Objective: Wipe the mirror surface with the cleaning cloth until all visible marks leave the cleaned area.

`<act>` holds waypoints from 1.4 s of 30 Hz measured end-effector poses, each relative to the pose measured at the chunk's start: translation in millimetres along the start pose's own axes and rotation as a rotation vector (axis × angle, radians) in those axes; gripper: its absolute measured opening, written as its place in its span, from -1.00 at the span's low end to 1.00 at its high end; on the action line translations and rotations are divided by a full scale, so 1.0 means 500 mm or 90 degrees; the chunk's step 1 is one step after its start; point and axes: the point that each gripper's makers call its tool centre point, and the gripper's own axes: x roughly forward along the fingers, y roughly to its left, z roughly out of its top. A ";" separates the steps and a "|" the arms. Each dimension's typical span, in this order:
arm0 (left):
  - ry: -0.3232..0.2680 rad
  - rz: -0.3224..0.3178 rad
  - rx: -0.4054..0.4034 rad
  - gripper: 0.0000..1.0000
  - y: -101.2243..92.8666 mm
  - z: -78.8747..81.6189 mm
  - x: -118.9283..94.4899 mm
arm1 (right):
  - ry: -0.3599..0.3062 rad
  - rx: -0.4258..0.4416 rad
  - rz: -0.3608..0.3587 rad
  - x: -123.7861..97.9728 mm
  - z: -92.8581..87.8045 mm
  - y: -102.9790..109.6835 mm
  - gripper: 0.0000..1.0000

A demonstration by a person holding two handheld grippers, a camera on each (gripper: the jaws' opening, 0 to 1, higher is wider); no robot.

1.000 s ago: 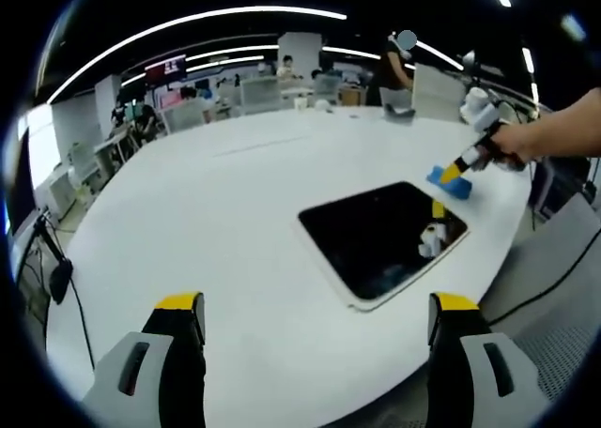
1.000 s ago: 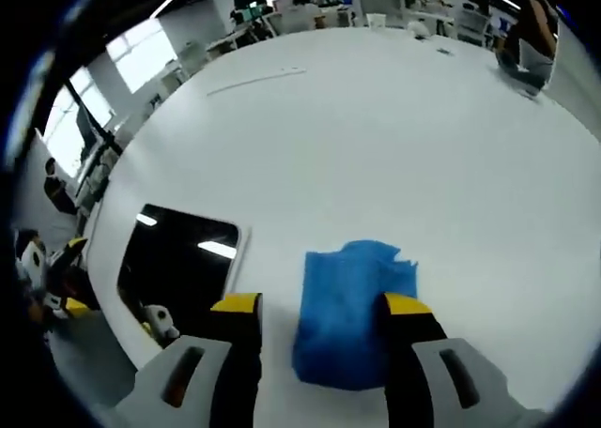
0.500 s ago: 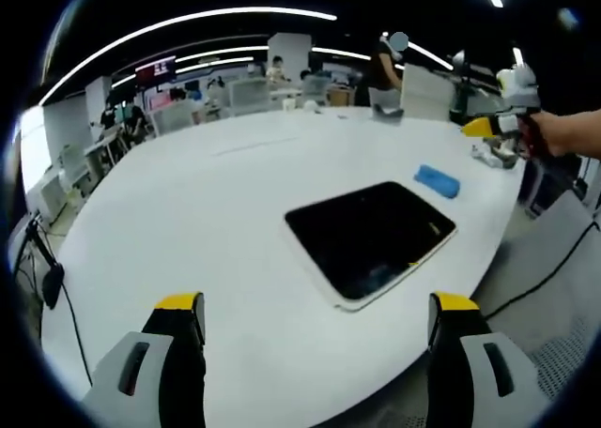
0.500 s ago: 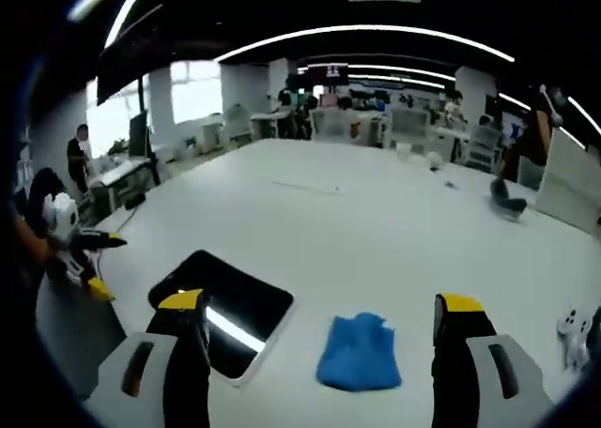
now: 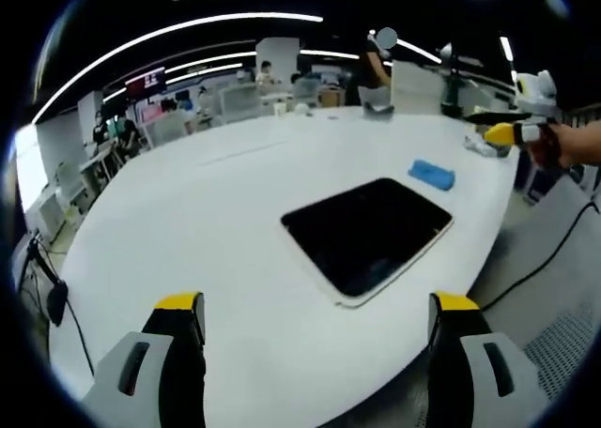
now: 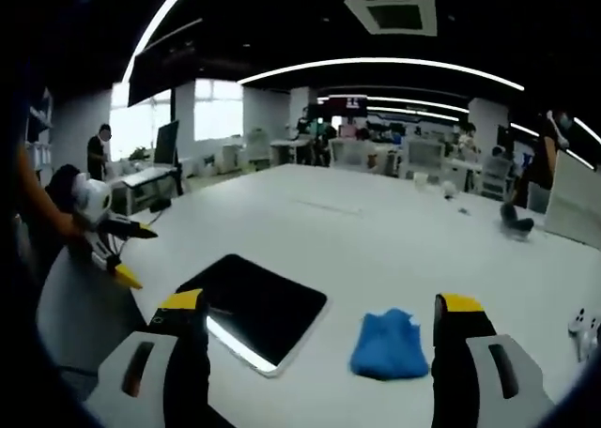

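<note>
— Where was the cloth?
— I saw the cleaning cloth [image 6: 390, 344] lying just beside the mirror [image 6: 254, 306] on the table [image 6: 394, 250].
— Grippers?
— My left gripper [image 5: 315, 329] and right gripper [image 6: 315, 329] gaped wide, holding nothing.

No legible text, label, brand or number anywhere; a lit wall screen [image 5: 148, 77] at upper left of the left gripper view glows, its content too blurred to read.
</note>
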 end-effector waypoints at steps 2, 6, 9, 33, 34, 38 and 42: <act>0.000 0.018 0.000 0.99 0.014 -0.003 -0.005 | 0.020 -0.003 -0.010 0.005 -0.020 0.003 1.00; -0.006 0.034 -0.019 0.99 0.034 0.000 -0.009 | 0.027 0.010 -0.013 0.007 -0.049 0.014 1.00; -0.001 0.033 -0.024 0.99 0.034 -0.007 -0.010 | 0.041 0.024 -0.022 0.000 -0.066 0.013 1.00; -0.068 0.071 -0.070 0.99 0.040 0.017 -0.041 | 0.019 0.001 -0.024 -0.029 -0.071 0.032 0.99; -0.068 0.070 -0.069 0.99 0.039 0.017 -0.040 | 0.024 0.003 -0.018 -0.028 -0.074 0.037 0.99; -0.072 0.062 -0.059 0.99 0.036 0.025 -0.035 | 0.053 0.017 -0.002 -0.022 -0.097 0.043 0.96; -0.057 0.056 -0.068 0.99 0.033 0.022 -0.028 | 0.068 0.003 -0.021 -0.021 -0.102 0.031 0.93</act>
